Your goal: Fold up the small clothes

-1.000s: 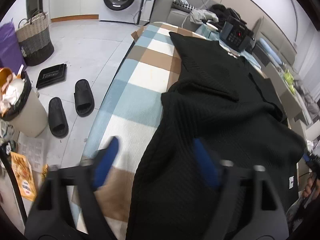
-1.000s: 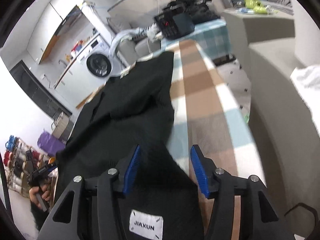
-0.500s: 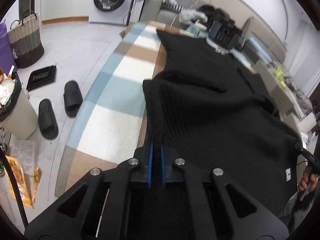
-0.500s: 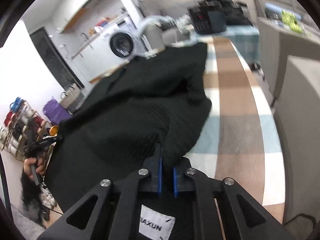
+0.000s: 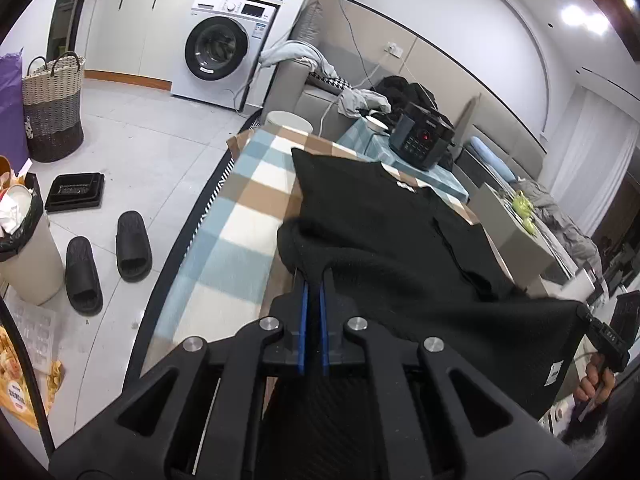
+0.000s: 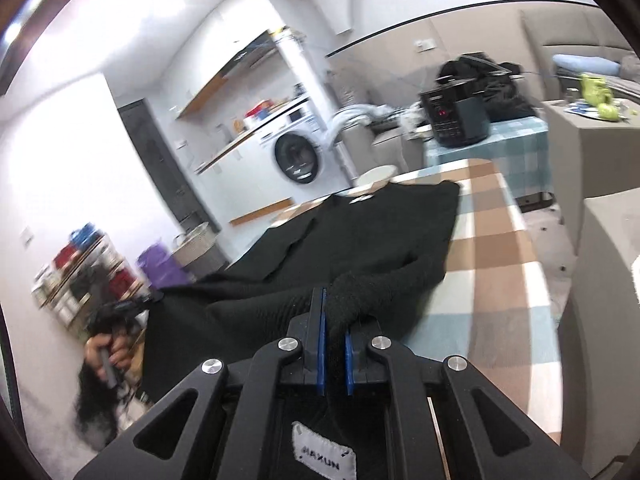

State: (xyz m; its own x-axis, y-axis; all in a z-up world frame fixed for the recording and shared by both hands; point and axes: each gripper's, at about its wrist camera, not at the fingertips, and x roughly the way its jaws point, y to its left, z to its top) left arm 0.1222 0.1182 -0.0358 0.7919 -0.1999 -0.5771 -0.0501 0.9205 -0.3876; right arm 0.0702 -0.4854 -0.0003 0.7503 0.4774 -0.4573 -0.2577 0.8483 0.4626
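Fingers of the left gripper are clamped on a bunched edge of the black sweater, and the right gripper is clamped on another edge. The sweater is draped across the checked tabletop, its near end lifted.

Lighting, as I read it from both wrist cameras: bright, even indoor light; a ceiling lamp glares at far right in the left view. Left view sharp throughout. Right view smeared by motion blur, worst on the washing machine and the far-left shelves; its white wall overexposed. Strong fisheye bending and black vignette at every edge. Black garment shows little detail.
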